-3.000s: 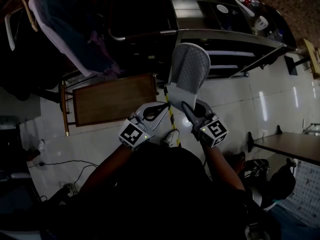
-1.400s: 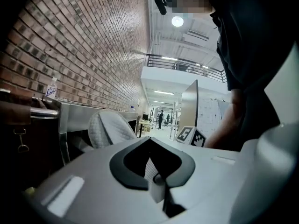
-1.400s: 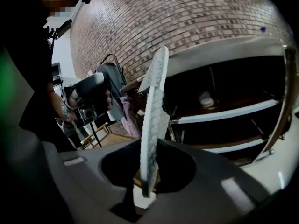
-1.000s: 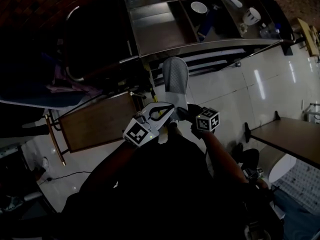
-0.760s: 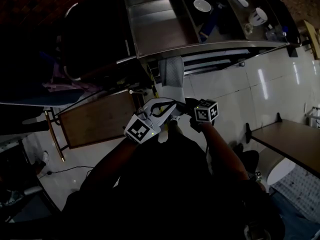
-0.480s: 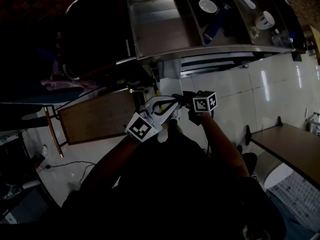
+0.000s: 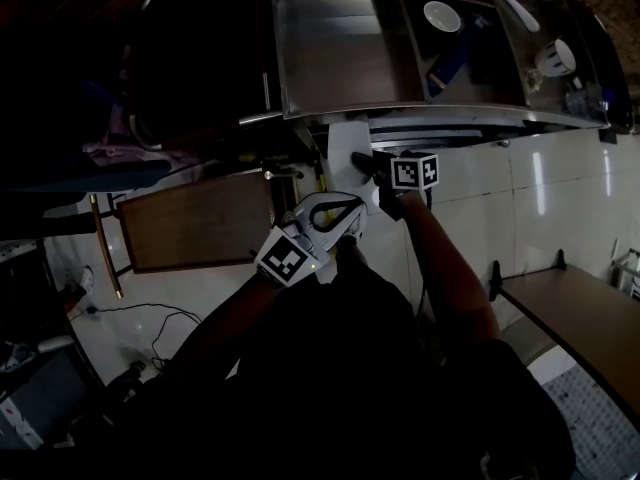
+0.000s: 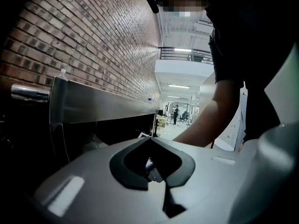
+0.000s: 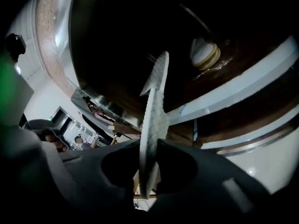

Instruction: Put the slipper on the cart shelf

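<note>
A pale grey slipper (image 7: 344, 150) pokes under the front edge of the steel cart (image 7: 340, 58), so only its heel end shows in the head view. My right gripper (image 7: 364, 161) is shut on that heel. In the right gripper view the slipper (image 9: 154, 111) stands edge-on between the jaws, its toe reaching into the dark shelf space above a pale shelf rail (image 9: 243, 85). My left gripper (image 7: 352, 208) hangs just behind and left of it, shut and empty; its tips (image 8: 150, 164) meet with nothing between them.
A pale rounded thing (image 9: 204, 52) lies deeper on the shelf. The cart's top tray holds a white bowl (image 7: 441, 15) and other dishes. A wooden-topped stand (image 7: 195, 223) is left of the cart, a table (image 7: 570, 303) at right, and cables (image 7: 150, 318) lie on the tiled floor.
My right gripper has carried the slipper forward and down, from in front of the cart to under its top edge. The left gripper has only drifted a little.
</note>
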A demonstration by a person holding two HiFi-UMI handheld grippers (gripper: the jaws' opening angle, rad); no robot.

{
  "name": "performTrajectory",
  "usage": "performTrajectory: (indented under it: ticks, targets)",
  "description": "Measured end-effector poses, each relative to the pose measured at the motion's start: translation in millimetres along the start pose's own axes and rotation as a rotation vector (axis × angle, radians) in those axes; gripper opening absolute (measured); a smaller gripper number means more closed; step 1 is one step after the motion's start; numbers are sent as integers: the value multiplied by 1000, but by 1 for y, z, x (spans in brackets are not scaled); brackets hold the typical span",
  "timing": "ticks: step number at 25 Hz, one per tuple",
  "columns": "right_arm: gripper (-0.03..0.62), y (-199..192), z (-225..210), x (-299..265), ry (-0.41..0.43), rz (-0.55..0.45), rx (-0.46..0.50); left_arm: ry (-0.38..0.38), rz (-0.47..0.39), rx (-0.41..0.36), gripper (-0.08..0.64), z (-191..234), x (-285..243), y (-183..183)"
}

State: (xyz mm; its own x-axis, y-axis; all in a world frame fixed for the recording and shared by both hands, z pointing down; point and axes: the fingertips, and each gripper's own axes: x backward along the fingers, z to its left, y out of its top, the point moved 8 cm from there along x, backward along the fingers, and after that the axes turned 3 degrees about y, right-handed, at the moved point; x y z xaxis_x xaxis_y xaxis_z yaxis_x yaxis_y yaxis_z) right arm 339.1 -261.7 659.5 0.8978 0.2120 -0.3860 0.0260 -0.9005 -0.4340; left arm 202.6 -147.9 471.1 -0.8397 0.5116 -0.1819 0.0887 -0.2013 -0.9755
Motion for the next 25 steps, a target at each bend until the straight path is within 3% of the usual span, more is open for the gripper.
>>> performTrajectory:
  ticks: [9,25]
  targets:
    - [67,40,-12,-11,-73,-60,98,46,8,19,0,2,0,-5]
    - [69,78,-19,-20,-162,-345,143,76,28,34,0,9,-4,-10]
